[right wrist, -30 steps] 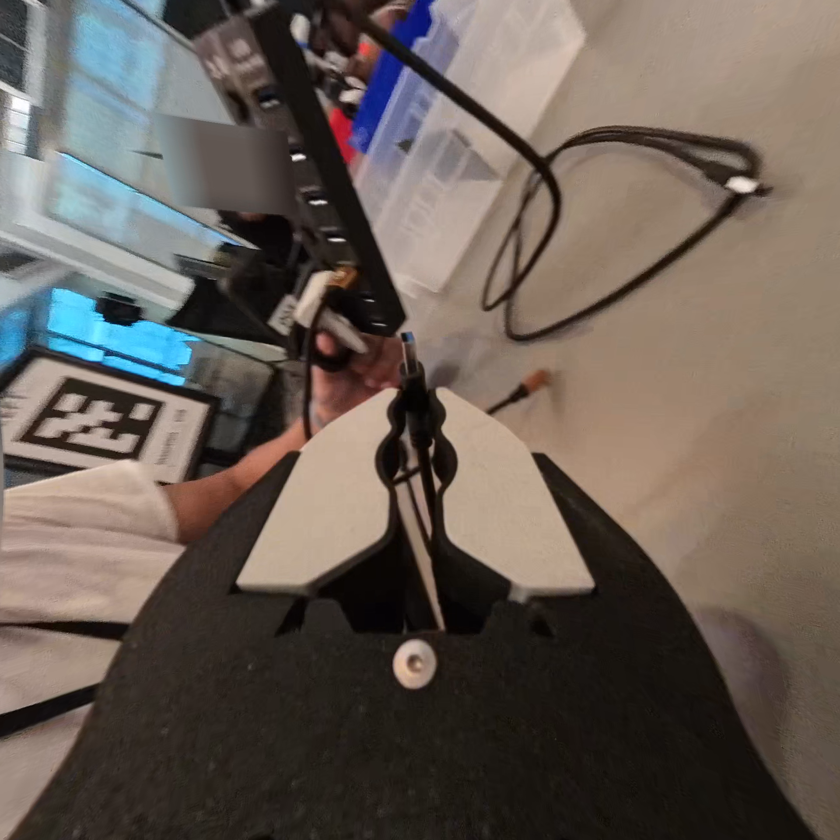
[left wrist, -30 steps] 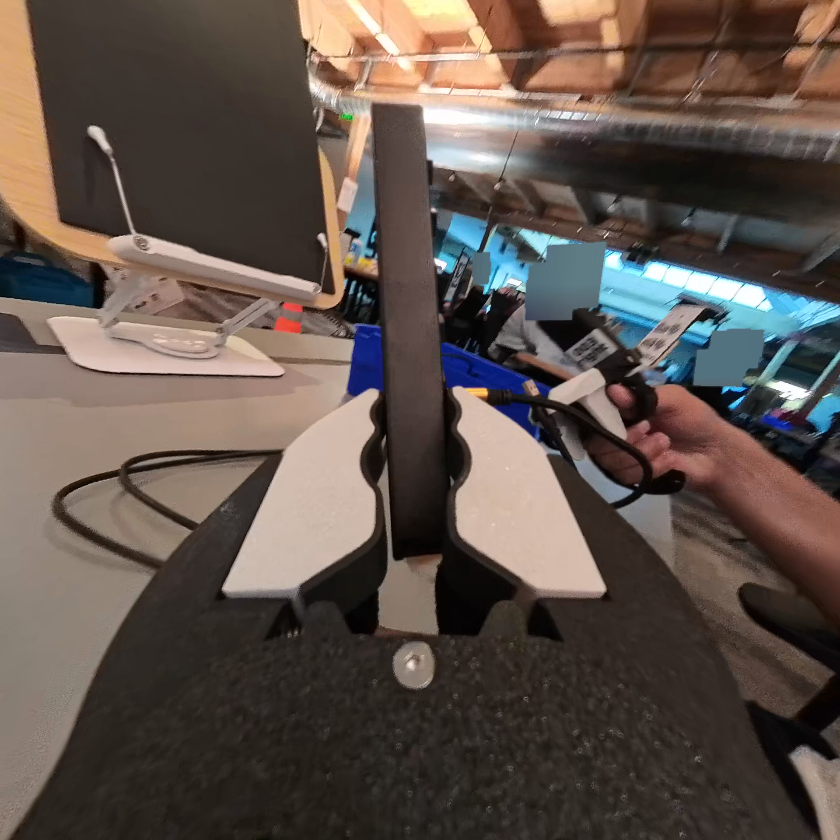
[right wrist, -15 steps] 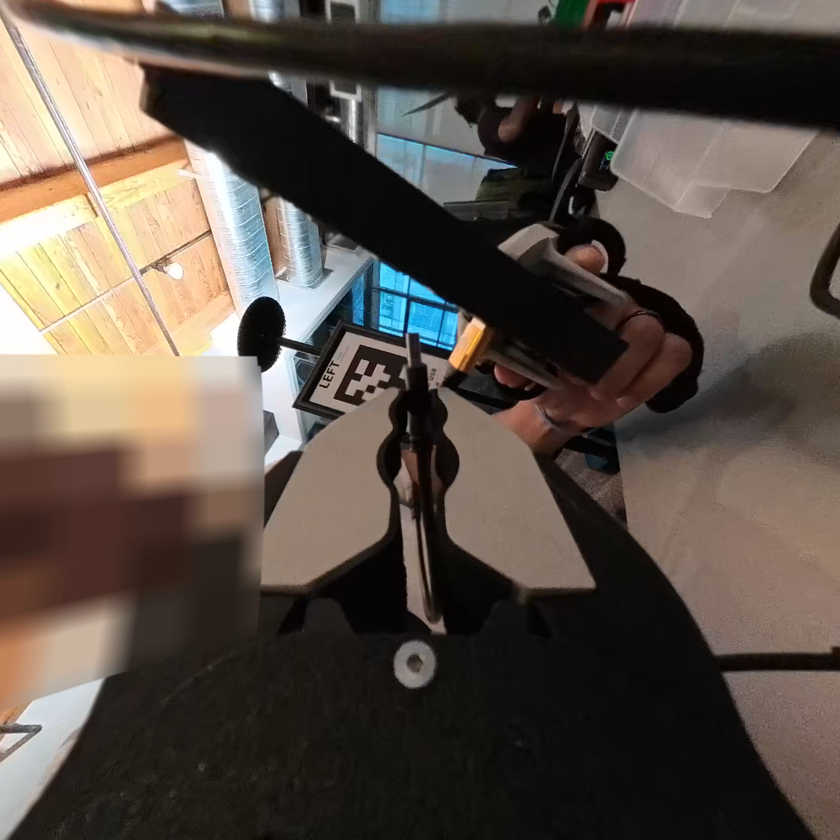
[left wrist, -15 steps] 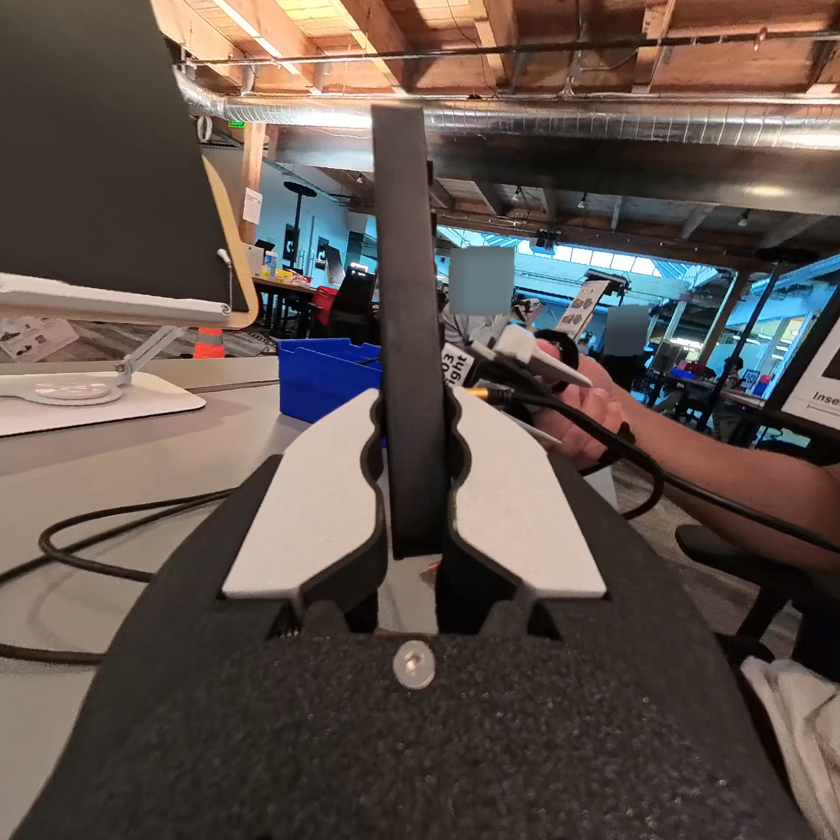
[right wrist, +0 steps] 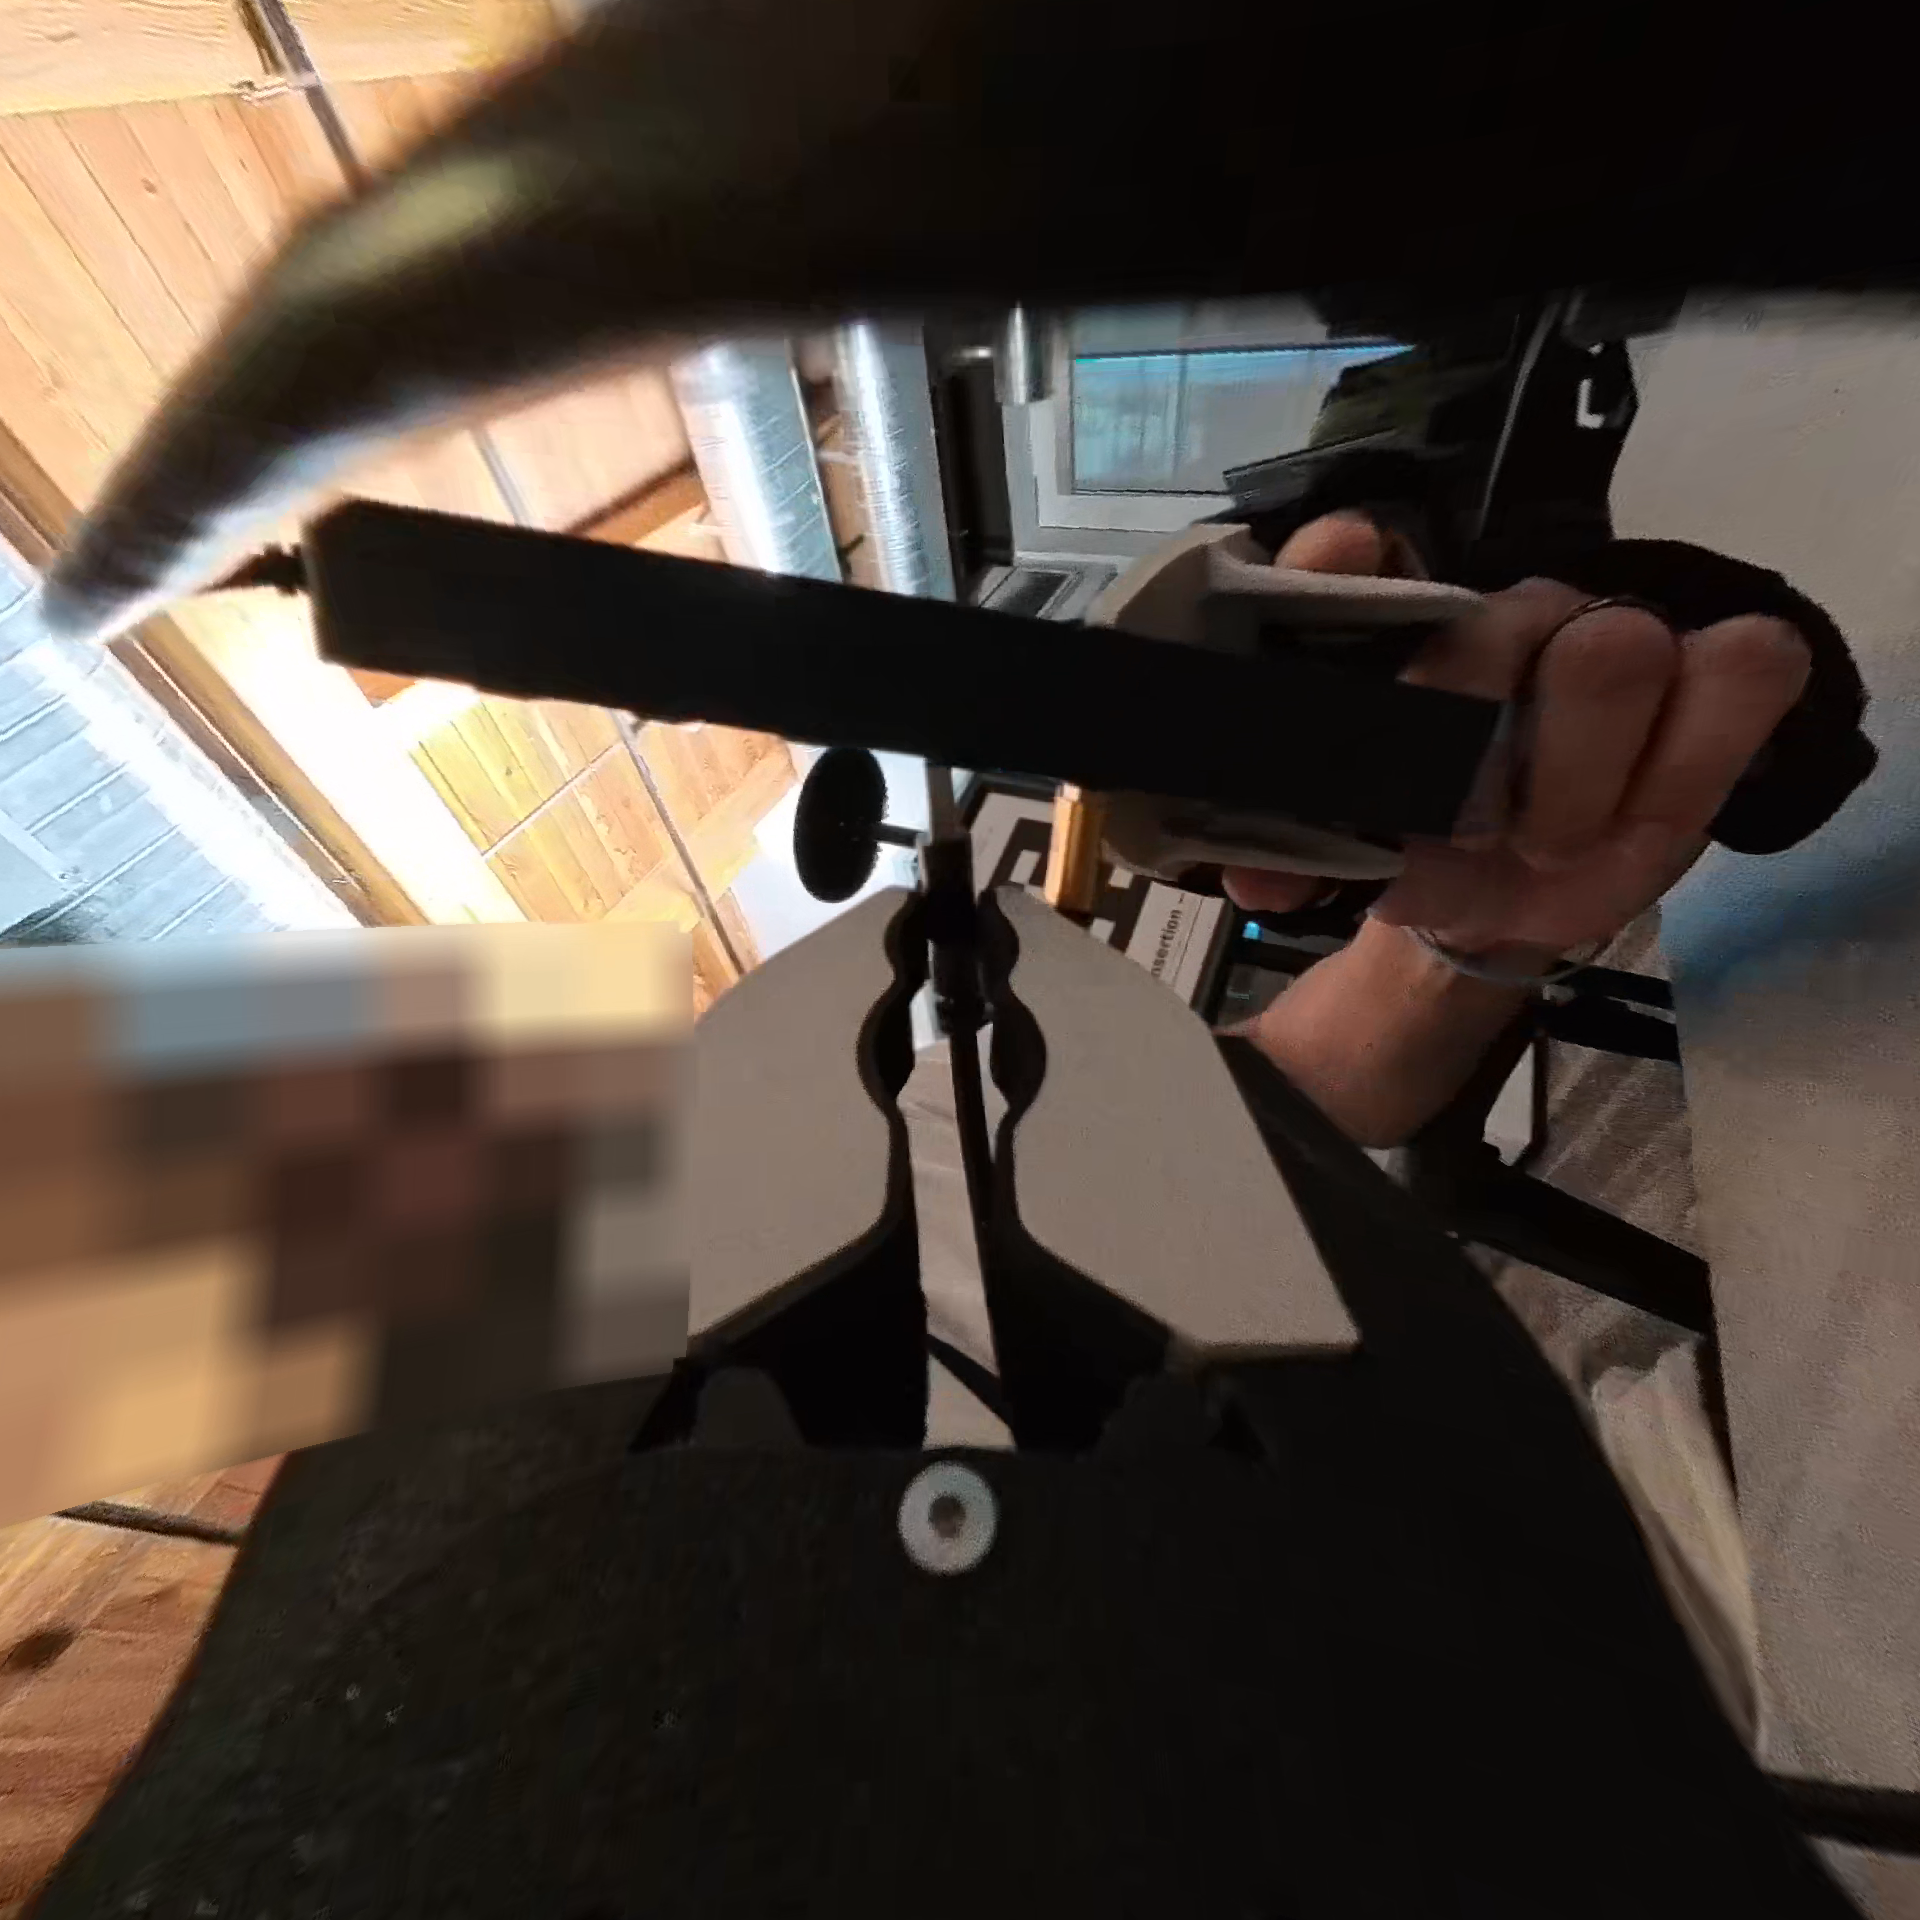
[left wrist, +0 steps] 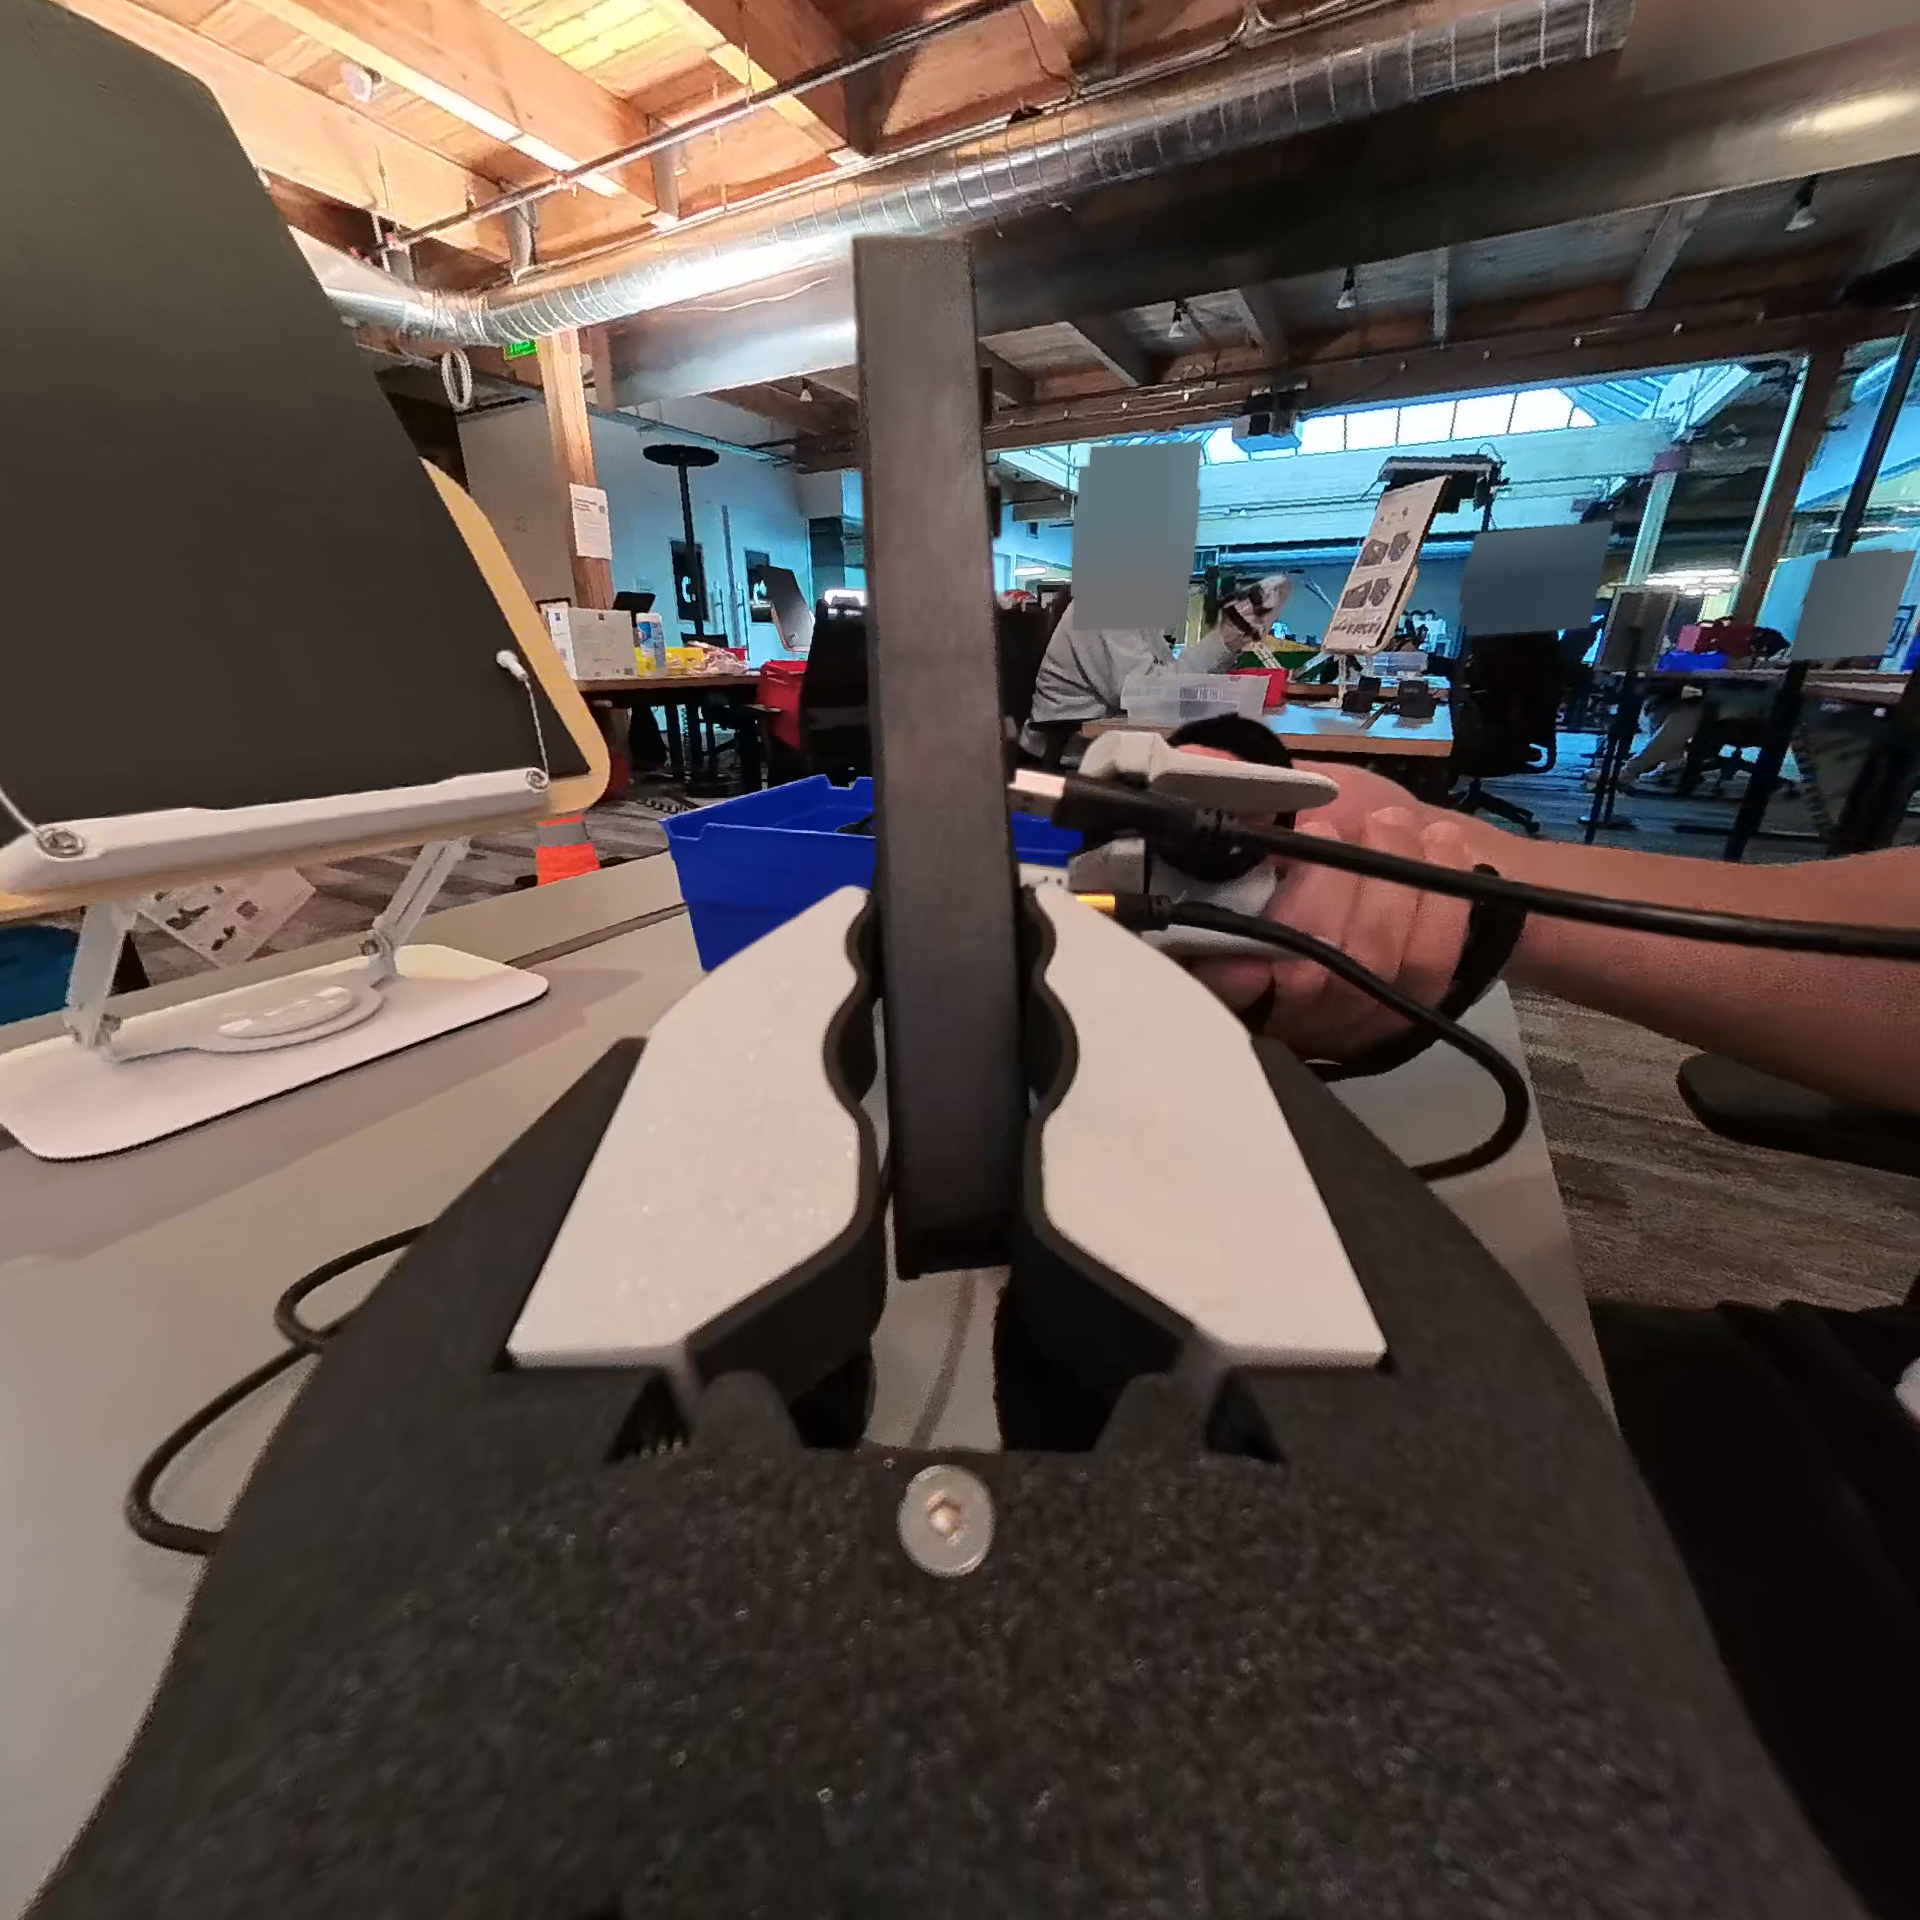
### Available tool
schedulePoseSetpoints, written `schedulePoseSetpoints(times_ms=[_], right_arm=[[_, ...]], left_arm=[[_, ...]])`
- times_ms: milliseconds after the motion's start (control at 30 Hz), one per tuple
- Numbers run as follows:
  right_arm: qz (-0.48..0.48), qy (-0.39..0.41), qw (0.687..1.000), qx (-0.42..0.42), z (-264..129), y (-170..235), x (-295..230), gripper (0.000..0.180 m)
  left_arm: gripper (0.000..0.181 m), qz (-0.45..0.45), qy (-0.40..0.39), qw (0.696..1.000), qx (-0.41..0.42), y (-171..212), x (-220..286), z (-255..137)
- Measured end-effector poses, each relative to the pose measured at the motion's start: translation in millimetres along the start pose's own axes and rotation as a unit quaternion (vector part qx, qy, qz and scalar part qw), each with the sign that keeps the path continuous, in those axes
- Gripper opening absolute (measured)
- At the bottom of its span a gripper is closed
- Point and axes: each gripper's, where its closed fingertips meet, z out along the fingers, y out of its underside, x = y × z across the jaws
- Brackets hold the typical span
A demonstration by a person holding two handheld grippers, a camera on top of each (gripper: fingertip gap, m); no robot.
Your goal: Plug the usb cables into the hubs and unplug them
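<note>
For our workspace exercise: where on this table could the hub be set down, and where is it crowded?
Bare table lies between the white stand, blue bin and left gripper. Crowded: cable loops at left, and right of the hub, by the right gripper.

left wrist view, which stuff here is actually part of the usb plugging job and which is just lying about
Part of the job:
- black hub, clamped upright in the left gripper
- usb cable, plug pointing at the hub, held by the right gripper
- orange-tipped cable beside the hub

Lying about:
- blue bin
- white stand carrying a dark board
- black cable loop on the table
</note>
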Motion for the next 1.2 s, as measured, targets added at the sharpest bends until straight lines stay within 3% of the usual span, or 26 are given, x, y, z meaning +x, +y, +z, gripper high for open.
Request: schedulePoseSetpoints(times_ms=[33, 467, 633, 800, 900, 967, 1100, 1200], right_arm=[[0.005, -0.006, 1.0, 0.001, 0.7, 0.4, 0.1, 0.009], [0.036, -0.063, 0.997, 0.014, -1.3, -3.0, -2.5, 0.009], [-0.083, 0.066, 0.992, 0.071, -18.3, -24.7, 15.9, 0.011], [-0.251, 0.224, 0.934, 0.122, -41.2, -44.2, 10.8, 0.029], [-0.39, 0.356, 0.838, 0.138, -55.5, -53.5, 4.5, 0.033], [-0.44, 0.392, 0.799, 0.118, -49.4, -50.7, 6.6, 0.034], [-0.433, 0.384, 0.811, 0.084, -33.1, -42.6, 22.7, 0.031], [-0.427, 0.377, 0.818, 0.081, -30.8, -39.7, 26.8, 0.016]], left_arm=[[0.024, 0.003, 0.001, 1.0, -0.001, -0.3, 0.0, -0.8], [0.024, 0.03, -0.001, 0.999, -0.019, 0.1, 1.2, -0.7], [0.024, 0.05, -0.048, 0.995, -0.067, 19.6, -7.7, 2.2], [0.023, 0.042, -0.103, 0.991, -0.072, 21.1, -22.4, 2.2], [0.023, 0.034, -0.116, 0.99, -0.069, 21.0, -28.2, -0.7], [0.023, 0.023, -0.116, 0.991, -0.064, 20.2, -27.9, -0.5], [0.023, 0.023, -0.116, 0.991, -0.064, 20.8, -25.0, 1.6], [0.023, 0.029, -0.12, 0.99, -0.071, 22.9, -23.5, 2.4]])
